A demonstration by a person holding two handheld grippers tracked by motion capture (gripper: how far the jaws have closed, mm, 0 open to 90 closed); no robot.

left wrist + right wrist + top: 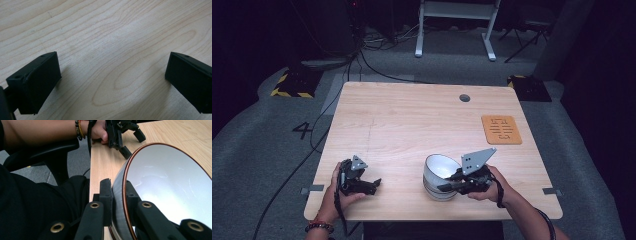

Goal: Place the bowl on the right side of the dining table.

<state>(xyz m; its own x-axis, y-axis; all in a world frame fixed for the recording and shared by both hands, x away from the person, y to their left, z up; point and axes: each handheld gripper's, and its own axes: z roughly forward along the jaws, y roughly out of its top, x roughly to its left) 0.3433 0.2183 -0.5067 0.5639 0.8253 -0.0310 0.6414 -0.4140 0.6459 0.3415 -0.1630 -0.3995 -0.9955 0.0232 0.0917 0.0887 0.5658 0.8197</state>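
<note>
A bowl (439,169), white inside with a thin brown rim and a grey outer wall, stands near the table's front edge, right of centre. My right gripper (447,186) reaches in from the right and is shut on the bowl's near rim. In the right gripper view one pad presses the outer wall of the bowl (170,182) and the other the inside, with my right gripper (119,195) pinching the rim. My left gripper (375,184) rests at the front left, held by a hand. Its jaws stand wide apart over bare wood, so my left gripper (112,75) is open with nothing between them.
An orange mat (501,129) lies at the table's right side, and a small grey round cap (464,98) sits near the far edge. The person's black chair armrest (37,152) is beside the front edge. My left gripper (125,137) lies beyond the bowl.
</note>
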